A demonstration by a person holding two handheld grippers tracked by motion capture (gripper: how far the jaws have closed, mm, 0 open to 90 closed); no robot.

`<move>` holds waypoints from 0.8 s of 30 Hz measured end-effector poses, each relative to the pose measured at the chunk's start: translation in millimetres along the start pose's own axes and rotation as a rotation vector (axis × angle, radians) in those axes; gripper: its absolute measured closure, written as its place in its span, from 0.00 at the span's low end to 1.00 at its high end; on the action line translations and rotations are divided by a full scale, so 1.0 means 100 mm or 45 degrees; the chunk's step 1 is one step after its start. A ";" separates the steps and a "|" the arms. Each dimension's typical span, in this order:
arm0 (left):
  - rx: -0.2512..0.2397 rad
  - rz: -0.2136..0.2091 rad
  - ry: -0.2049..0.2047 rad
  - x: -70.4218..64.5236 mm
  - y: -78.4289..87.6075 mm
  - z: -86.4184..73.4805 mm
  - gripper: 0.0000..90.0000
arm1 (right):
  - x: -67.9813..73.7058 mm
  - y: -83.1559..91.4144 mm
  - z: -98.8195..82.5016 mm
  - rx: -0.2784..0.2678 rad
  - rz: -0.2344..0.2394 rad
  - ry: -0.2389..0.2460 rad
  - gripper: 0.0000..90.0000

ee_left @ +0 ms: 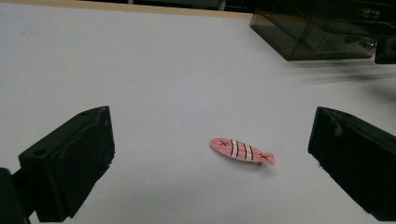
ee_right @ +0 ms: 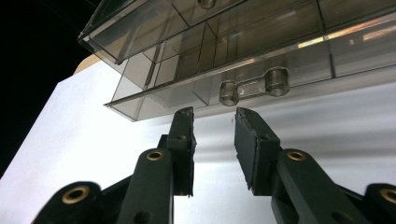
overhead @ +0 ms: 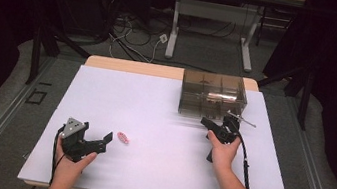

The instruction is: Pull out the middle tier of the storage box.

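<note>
Here the white surface carries a smoky clear drawer box at its far right side. The right gripper stands just before the box's drawer handle, jaws a little apart, holding nothing. The left gripper has its jaws wide open around a small pink fish clip, not touching it.

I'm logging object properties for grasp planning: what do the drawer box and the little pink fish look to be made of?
The drawer box looks like smoke-tinted clear plastic, glossy: its inner dividers show through the walls, and the drawer front and moulded handle catch highlights. The pink fish seems a thin, flat, hard piece, perhaps plastic or enamel, with white and dark stripes; a metal clip may sit underneath, but that is too small to tell.
</note>
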State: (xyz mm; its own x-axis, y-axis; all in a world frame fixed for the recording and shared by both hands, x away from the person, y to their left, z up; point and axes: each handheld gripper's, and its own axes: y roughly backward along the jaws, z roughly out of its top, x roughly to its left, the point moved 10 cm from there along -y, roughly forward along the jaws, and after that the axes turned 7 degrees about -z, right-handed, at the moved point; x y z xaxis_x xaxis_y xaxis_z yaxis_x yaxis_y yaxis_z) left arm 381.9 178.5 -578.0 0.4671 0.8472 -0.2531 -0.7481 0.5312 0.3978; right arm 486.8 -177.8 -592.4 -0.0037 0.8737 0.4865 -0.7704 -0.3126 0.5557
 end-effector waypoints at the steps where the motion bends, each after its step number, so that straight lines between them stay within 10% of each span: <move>1: 0.000 0.000 0.000 0.00 0.00 0.00 0.01 | -0.01 0.02 -0.01 0.023 0.001 0.021 0.74; 24: 0.001 0.004 0.001 0.00 0.00 -0.01 0.01 | 0.05 0.26 0.15 -0.113 0.053 0.240 0.51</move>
State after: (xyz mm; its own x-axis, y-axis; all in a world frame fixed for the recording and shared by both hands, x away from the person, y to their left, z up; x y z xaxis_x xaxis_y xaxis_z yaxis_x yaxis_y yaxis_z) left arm 381.9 178.8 -578.7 0.4642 0.8488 -0.2529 -0.7490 0.5286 0.3994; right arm 475.9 -187.4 -565.9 -0.1495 0.9174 0.3687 -0.8203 -0.3233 0.4718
